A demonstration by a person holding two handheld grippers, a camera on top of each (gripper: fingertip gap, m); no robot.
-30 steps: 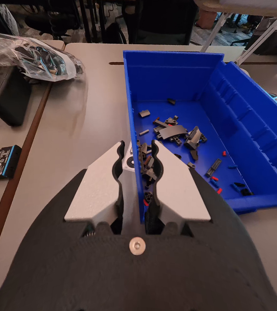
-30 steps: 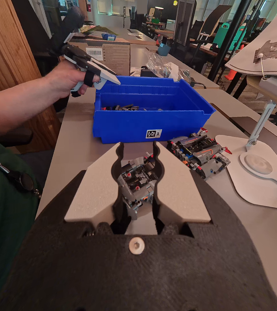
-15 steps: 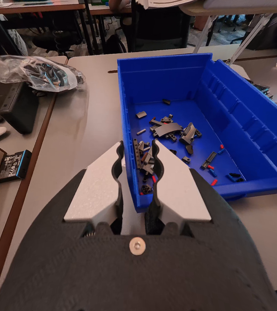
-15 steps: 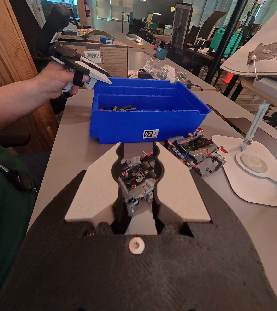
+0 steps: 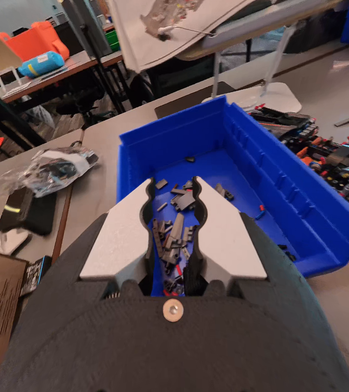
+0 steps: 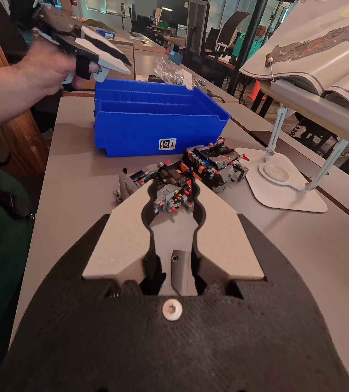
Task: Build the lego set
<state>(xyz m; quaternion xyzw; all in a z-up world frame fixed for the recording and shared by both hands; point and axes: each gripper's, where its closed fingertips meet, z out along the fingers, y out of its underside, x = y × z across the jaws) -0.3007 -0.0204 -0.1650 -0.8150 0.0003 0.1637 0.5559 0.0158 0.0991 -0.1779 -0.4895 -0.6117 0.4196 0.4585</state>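
Left gripper: my left gripper (image 5: 172,186) hangs with jaws apart and empty over the blue bin (image 5: 292,192); a second ago its near wall ran between my fingers.
Bin contents: loose grey, black and red pieces (image 5: 175,233) lie under my tips.
Right gripper: my right gripper (image 6: 171,186), jaws spread, holds nothing now; earlier the lego model (image 6: 190,176) sat between them, now just ahead.
Labels: a coded white sticker (image 6: 167,144) faces me on the bin.
Surface: grey table (image 6: 296,254), workshop desks beyond.
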